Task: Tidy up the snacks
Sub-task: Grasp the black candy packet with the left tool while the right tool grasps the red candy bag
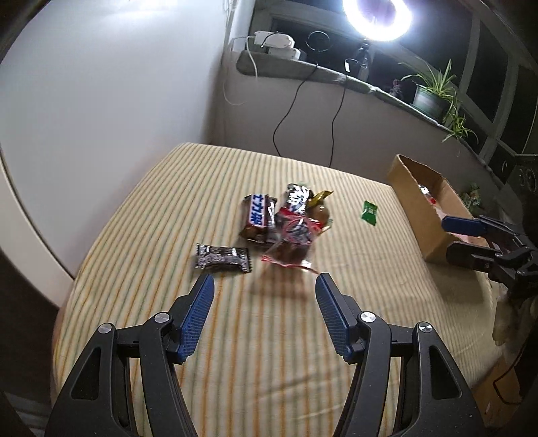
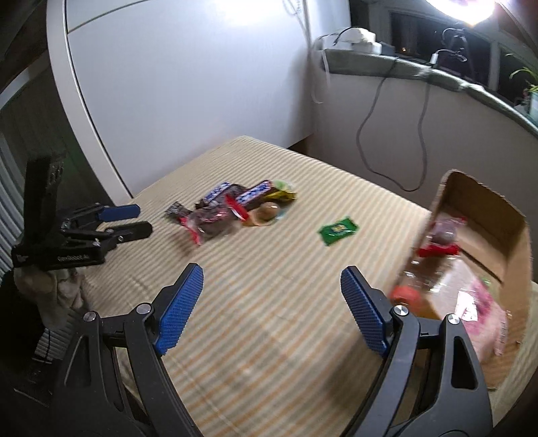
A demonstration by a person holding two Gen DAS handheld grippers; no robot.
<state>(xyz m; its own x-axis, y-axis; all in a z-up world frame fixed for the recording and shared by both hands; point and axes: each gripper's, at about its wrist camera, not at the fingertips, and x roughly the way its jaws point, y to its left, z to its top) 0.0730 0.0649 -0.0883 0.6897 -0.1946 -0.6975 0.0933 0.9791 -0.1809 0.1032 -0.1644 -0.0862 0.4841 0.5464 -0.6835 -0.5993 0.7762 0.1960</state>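
two spread, empty tools: left tool (image 1: 264, 285), right tool (image 2: 270, 279). a light, crinkly, slippery snack pile (image 1: 285, 222) is seen mid-counter (image 1: 168, 201), best pinched by a sealed wrapper edge; cardboard box (image 2: 484, 235) alongside.

A bright ring light (image 1: 376, 20) is seen glaring at the top of the frame. Dark window panes (image 1: 487, 67) are set above a grey ledge (image 1: 336, 75), potted plants (image 1: 433, 94) lined at upper right. A white wall (image 1: 117, 84) fills the upper left; black cables (image 1: 285, 114) are draped down.
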